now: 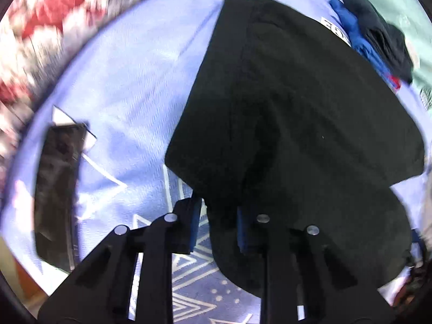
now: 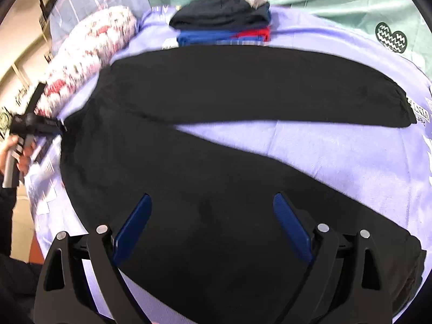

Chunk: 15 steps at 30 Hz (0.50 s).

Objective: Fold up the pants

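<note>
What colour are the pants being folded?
Black pants, clearest in the right wrist view.

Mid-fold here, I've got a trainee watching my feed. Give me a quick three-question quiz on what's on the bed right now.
1. True or false: the right claw is shut on the black fabric pants.
2. The stack of folded navy, blue and red clothes lies: A) beyond the pants' far leg; B) on the near leg; C) between the two legs.
3. Fill in: the pants' legs are spread apart on a ____ blanket.

Key: 1 false, it is open above the near leg; 2 A; 3 lavender.
</note>
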Each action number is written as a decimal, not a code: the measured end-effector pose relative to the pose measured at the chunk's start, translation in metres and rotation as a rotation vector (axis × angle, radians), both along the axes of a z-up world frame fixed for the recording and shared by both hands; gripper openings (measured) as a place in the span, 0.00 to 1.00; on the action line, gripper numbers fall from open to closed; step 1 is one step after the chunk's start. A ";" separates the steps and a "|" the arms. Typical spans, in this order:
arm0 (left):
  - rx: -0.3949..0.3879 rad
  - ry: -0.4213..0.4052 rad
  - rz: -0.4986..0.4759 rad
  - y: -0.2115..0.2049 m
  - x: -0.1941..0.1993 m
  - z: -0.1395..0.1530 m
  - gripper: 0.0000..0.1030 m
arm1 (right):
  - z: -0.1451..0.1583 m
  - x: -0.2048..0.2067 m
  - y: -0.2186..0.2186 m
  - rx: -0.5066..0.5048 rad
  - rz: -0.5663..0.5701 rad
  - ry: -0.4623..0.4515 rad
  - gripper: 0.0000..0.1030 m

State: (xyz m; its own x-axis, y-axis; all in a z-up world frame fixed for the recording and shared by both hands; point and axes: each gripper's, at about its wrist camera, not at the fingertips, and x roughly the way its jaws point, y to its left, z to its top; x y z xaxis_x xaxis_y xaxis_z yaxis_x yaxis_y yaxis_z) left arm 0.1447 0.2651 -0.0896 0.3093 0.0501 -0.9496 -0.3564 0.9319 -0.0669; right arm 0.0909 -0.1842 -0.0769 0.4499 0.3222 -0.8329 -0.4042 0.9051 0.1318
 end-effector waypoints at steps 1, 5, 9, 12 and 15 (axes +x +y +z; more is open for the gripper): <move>0.046 -0.018 -0.013 -0.009 -0.003 0.005 0.18 | -0.003 -0.001 0.002 -0.004 0.013 0.012 0.89; 0.085 -0.101 0.001 -0.019 -0.019 0.038 0.17 | -0.009 -0.001 0.007 -0.006 0.023 0.034 0.89; 0.034 -0.156 0.059 -0.013 -0.061 0.065 0.18 | -0.008 -0.002 0.008 0.024 0.045 0.041 0.89; 0.048 -0.131 0.056 -0.007 -0.073 0.061 0.20 | -0.010 -0.001 0.009 0.043 0.072 0.087 0.92; 0.053 -0.059 0.057 -0.005 -0.068 0.034 0.26 | -0.024 0.002 0.008 0.049 0.083 0.174 0.93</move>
State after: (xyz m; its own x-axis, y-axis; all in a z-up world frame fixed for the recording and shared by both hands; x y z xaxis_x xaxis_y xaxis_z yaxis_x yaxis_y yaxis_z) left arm 0.0772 0.2601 -0.0559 0.3599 0.1187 -0.9254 -0.4060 0.9130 -0.0408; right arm 0.0933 -0.1761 -0.1004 0.2710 0.3939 -0.8783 -0.4446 0.8605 0.2487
